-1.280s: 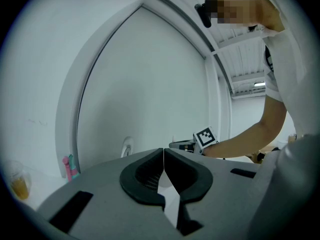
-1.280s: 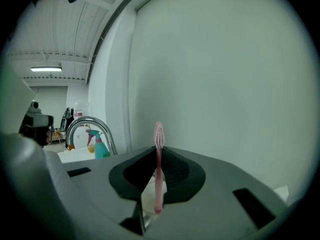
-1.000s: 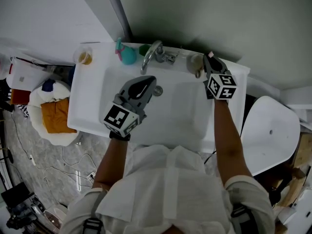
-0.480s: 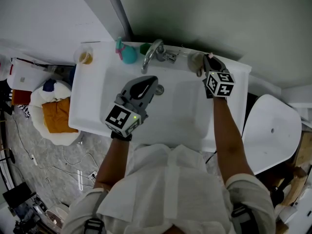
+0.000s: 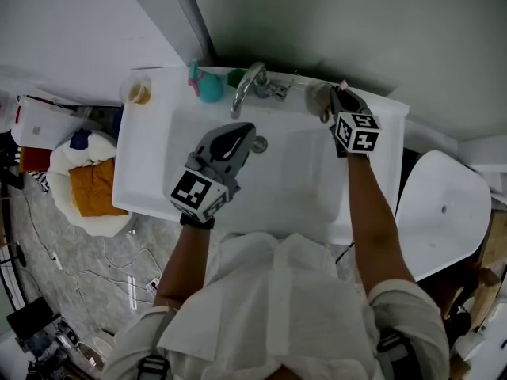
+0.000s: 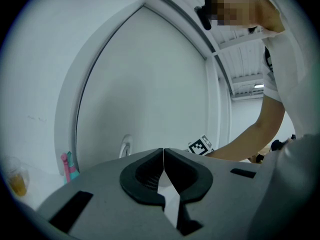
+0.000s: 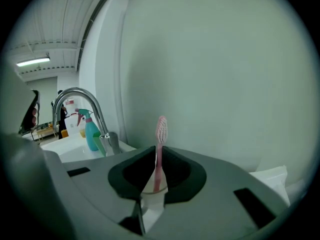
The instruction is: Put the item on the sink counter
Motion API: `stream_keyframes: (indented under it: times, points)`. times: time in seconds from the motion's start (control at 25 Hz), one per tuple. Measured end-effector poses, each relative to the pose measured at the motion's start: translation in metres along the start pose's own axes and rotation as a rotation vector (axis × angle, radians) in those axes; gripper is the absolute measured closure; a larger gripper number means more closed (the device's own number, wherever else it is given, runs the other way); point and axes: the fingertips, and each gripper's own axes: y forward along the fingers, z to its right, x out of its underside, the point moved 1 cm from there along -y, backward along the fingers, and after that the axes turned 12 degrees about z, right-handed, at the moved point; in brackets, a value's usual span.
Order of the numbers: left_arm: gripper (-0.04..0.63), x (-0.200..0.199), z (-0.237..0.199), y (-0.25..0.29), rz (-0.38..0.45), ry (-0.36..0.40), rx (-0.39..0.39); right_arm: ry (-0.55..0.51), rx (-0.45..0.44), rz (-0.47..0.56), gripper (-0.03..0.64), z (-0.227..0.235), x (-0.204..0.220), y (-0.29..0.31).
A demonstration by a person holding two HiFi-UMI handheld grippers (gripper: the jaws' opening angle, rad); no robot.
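A pink toothbrush stands upright between the jaws of my right gripper, which is shut on its handle, bristles up. In the head view this gripper is over the back right corner of the white sink counter, right beside a pale cup; the brush's pink tip just shows. My left gripper hovers over the basin near the drain, shut and empty; its jaws meet at the tips.
A chrome faucet rises at the back middle of the sink, with a teal spray bottle left of it. A plastic cup of yellow liquid stands at the back left corner. A white toilet is on the right.
My right gripper with the toothbrush has edged a little further toward the back wall over the counter corner. The left gripper has stayed over the basin.
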Motion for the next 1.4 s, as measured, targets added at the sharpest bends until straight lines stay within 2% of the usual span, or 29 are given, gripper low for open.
stream_keyframes:
  times: [0.12,0.24,0.48,1.04,1.4]
  points:
    - [0.577,0.0,-0.001,0.0,-0.001,0.001,0.001,-0.002,0.014,-0.008,0.584,0.002,0.002,0.0]
    - [0.577,0.0,0.0,0.0,0.001,0.001,0.002,0.005,0.016,-0.019,0.537,0.002,0.004,0.001]
    - [0.577,-0.002,0.001,0.0,0.005,0.002,0.005,-0.001,0.03,-0.055,0.506,0.003,0.008,0.0]
    - [0.578,-0.002,0.007,0.004,0.017,0.001,0.03,0.046,0.065,-0.083,0.506,0.008,0.02,-0.016]
    - [0.578,-0.006,0.009,0.006,0.029,0.002,0.039,0.086,0.08,-0.058,0.506,0.004,0.017,-0.034]
